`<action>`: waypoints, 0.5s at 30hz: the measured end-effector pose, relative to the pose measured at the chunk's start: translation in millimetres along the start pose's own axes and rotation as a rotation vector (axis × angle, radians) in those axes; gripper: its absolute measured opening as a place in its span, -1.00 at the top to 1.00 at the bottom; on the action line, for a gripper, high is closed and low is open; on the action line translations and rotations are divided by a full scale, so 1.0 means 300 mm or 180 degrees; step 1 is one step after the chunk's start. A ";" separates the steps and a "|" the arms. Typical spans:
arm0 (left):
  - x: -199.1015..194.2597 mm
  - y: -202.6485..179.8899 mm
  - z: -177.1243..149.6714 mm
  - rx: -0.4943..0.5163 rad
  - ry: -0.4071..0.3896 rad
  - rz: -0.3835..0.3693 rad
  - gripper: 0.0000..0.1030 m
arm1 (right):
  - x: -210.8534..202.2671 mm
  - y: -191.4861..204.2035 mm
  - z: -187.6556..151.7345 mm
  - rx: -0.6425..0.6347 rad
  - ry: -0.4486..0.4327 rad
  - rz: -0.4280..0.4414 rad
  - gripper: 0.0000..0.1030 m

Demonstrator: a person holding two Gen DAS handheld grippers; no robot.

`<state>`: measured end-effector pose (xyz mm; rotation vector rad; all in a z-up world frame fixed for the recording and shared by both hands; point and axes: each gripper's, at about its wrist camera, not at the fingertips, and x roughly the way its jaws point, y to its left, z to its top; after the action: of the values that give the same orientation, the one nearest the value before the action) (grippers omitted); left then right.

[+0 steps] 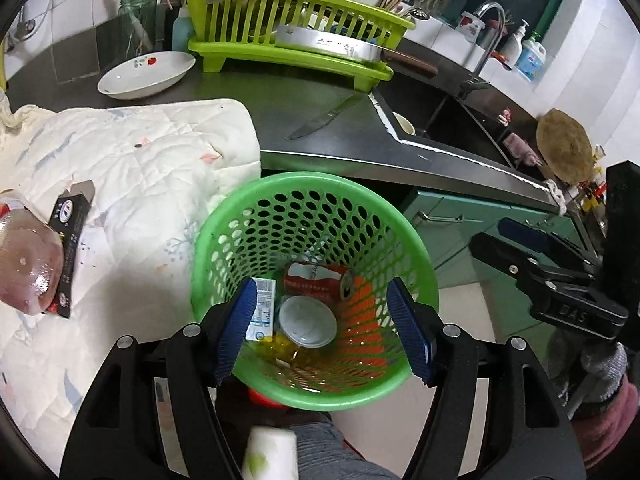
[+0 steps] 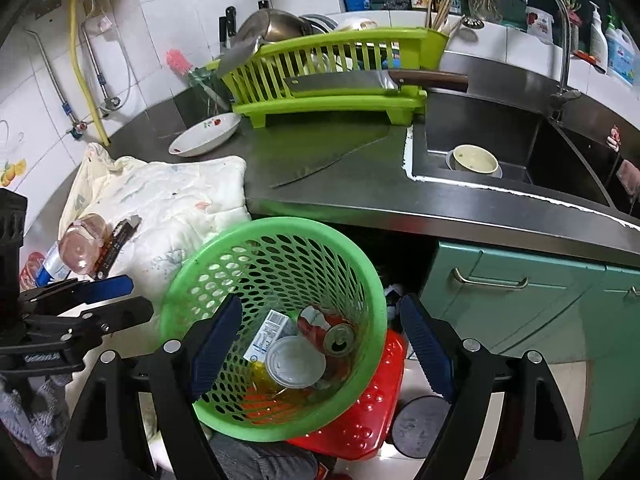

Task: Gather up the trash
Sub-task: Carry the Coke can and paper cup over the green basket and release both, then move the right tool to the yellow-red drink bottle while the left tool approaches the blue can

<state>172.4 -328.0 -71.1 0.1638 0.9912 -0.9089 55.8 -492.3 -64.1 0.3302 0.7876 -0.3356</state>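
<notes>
Below the front edge of the steel bench, a round green plastic basket point(image 1: 316, 208) with a perforated wall sits tilted, its mouth toward both cameras. Inside lie a crumpled red drink can point(image 1: 316, 280), a small printed carton point(image 1: 262, 308), a round translucent lid point(image 1: 307, 321) and a yellowish clear wrapper.

The left gripper point(image 1: 324, 328) hangs over the basket's mouth, jaws apart, nothing between the ribbed blue pads. The right gripper point(image 2: 320, 344) does likewise, its jaws wide and empty.

The bench is dark brushed metal. A quilted white cloth point(image 1: 132, 168) covers its left end, and on the cloth lie a clear pinkish plastic bottle point(image 1: 30, 260) and a flat black packet point(image 1: 72, 232), both outside the basket. A kitchen knife point(image 1: 320, 120) lies bare on the metal near the sink corner. Toward the back edge stand a lime slatted dish rack point(image 1: 296, 40) carrying a cleaver, and a shallow white plate point(image 1: 146, 74). White tiles line the wall; teal cabinet doors point(image 2: 516, 300) close the front.

Only the right wrist view shows the sink basin with a cream bowl point(image 2: 476, 159) and a red plastic stool point(image 2: 360, 412) under the basket.
</notes>
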 end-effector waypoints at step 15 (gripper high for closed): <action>-0.107 0.141 -0.043 -0.0206 -0.0198 0.0102 -0.30 | 0.023 0.104 -0.015 -0.0182 0.0036 0.0155 -0.54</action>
<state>187.4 -275.8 -64.9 0.0958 0.9564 -0.8469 70.4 -463.6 -66.9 0.2972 0.7975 -0.2653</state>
